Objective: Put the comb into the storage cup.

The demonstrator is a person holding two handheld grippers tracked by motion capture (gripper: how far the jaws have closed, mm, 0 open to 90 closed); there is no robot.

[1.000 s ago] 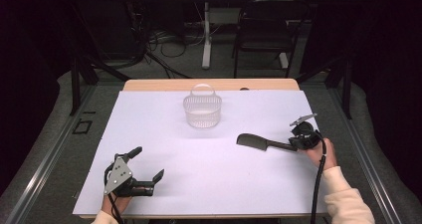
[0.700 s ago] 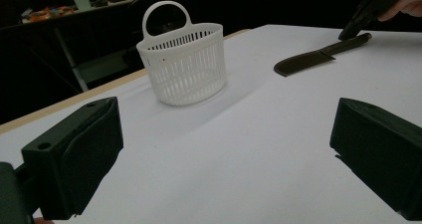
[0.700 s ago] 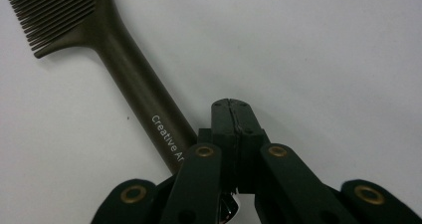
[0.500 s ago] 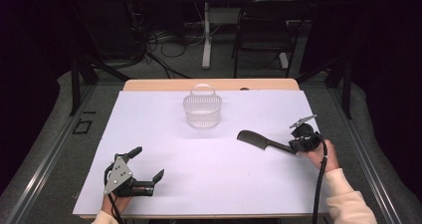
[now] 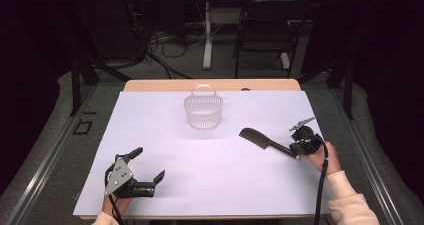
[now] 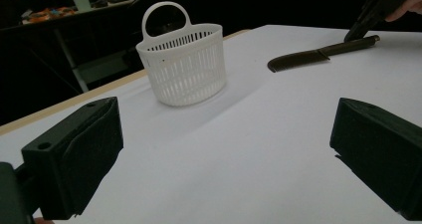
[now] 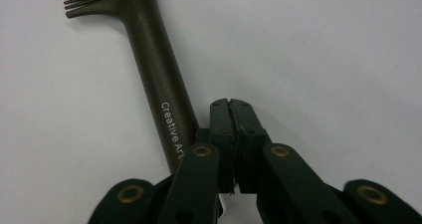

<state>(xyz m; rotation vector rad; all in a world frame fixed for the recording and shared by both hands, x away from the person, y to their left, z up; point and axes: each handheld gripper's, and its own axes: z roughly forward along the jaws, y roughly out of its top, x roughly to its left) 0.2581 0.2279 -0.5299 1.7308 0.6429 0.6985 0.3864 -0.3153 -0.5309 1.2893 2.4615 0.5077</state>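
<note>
A dark comb [image 5: 262, 139] lies flat on the white table cover at the right, its teeth end pointing toward the middle. My right gripper [image 5: 296, 152] is shut at the end of the comb's handle [image 7: 154, 84]. Its pads meet with nothing between them, just beside the handle and low over it [image 7: 231, 104]. A white slotted basket [image 5: 203, 112] with a loop handle stands upright at the back centre. My left gripper [image 5: 148, 163] rests near the front left edge, open and empty, facing the basket [image 6: 184, 69] and the comb [image 6: 318, 54].
The white cover [image 5: 210, 185] spans nearly the whole table; a strip of wood [image 5: 165, 85] shows along the far edge. Beyond the table stand a dark chair [image 5: 265, 32] and floor cables. My other hand's gripper [image 6: 361, 22] touches the comb's handle end.
The comb's teeth end has swung slightly away toward the far side while the right gripper stayed at the handle end. The left gripper has not moved.
</note>
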